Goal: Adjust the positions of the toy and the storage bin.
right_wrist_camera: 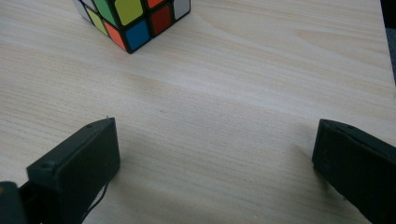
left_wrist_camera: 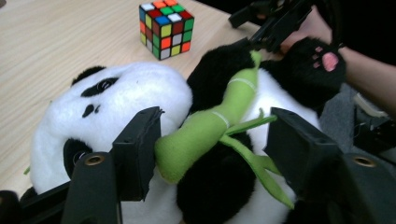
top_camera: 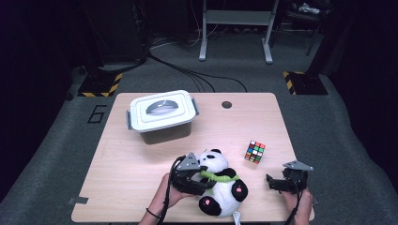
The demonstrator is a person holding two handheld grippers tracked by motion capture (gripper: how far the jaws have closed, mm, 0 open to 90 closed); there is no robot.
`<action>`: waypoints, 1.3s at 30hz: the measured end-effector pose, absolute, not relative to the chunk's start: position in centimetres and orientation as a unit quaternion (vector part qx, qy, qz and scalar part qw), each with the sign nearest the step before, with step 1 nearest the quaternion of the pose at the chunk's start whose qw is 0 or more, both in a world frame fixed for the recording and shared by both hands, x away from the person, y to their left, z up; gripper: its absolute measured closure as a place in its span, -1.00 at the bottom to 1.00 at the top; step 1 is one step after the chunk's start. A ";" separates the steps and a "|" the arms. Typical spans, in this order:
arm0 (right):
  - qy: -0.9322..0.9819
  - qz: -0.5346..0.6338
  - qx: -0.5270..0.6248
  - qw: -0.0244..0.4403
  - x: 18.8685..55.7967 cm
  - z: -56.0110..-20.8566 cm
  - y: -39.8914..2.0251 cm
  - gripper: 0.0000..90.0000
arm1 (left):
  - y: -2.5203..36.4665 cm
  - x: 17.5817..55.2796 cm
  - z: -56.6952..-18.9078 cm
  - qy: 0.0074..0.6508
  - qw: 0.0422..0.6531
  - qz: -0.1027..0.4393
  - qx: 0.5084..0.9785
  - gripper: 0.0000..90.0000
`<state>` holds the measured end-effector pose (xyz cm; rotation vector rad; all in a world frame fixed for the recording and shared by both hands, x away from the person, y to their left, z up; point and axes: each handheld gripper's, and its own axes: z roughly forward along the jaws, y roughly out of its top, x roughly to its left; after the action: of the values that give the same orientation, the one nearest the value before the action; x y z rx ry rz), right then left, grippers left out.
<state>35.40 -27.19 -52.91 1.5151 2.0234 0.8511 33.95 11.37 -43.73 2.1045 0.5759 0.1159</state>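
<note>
Dark floor and cables fill the top of the high view, with the wooden table (top_camera: pixel 141 154) lower down. My left gripper (top_camera: pixel 199 180) is spread around the panda (top_camera: pixel 220 185) at the bottom middle — its green bamboo (left_wrist_camera: pixel 210 126) sits between the jaws, not squeezed. My right gripper (top_camera: pixel 274 183) waits, spread wide, at the lower right — ready for the cube (top_camera: pixel 255 152).

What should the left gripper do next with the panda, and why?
Probably close. The left gripper is open astride the green bamboo stalk on the panda, one side touching it and a gap on the other, so nothing is gripped yet.
</note>
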 end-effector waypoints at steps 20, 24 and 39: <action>0.737 0.310 0.552 0.235 35.4 -52.9 -27.2 -1.00 | 12.0 32.7 -44.4 0.239 0.486 0.055 0.839 0.64; 0.737 0.310 0.552 0.236 35.4 -52.9 -27.2 -1.00 | 12.8 32.6 -43.8 0.272 0.490 0.089 0.823 0.65; 0.737 0.310 0.553 0.236 35.4 -52.9 -27.2 -1.00 | 14.3 31.7 -44.2 0.371 0.472 0.151 0.785 0.56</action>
<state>35.39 -27.19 -52.91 1.5155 2.0213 0.8499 31.71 14.34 -44.24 1.9222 0.9086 0.3689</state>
